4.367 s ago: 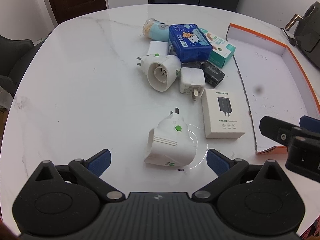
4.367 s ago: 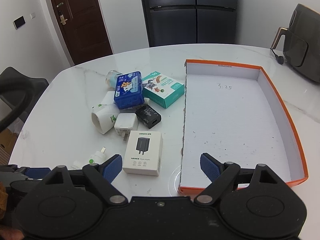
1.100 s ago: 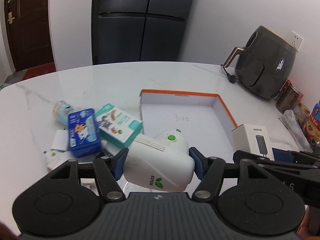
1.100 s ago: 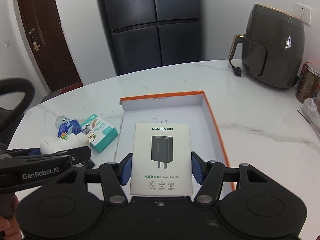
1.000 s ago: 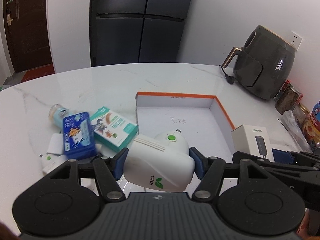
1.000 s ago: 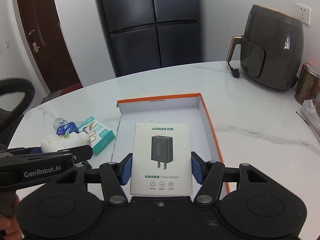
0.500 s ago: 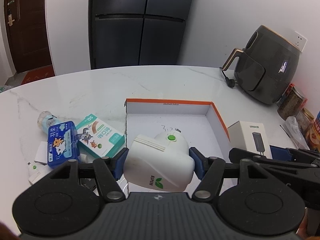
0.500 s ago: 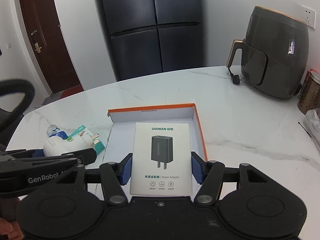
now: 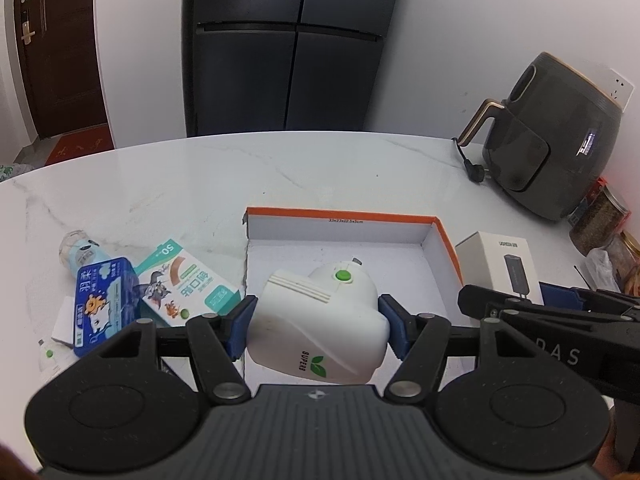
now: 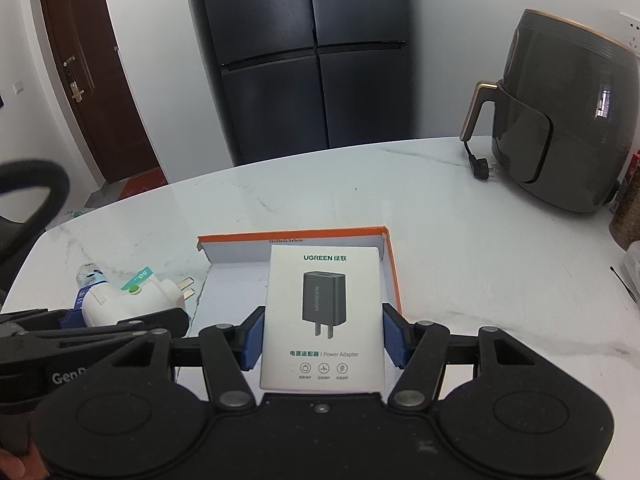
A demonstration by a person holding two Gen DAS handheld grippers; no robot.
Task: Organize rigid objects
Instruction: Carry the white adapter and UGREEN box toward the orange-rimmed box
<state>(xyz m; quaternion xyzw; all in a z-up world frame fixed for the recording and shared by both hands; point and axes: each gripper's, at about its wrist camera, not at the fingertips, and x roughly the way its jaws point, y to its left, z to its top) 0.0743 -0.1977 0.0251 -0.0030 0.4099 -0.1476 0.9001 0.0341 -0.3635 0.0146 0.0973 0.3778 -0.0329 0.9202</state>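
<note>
Both loads over the orange box [image 9: 447, 236]!
Left gripper [image 9: 317, 330] clamps the white plug adapter [image 9: 320, 328], right gripper [image 10: 322, 338] the charger carton [image 10: 323, 312]; next, lower and release.

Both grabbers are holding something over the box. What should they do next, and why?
Probably lower both a little, then open the jaws. The left gripper is shut on the white plug and the right gripper on the adapter box. Both hang above the white floor of the orange tray, so nothing needs carrying further.
</note>
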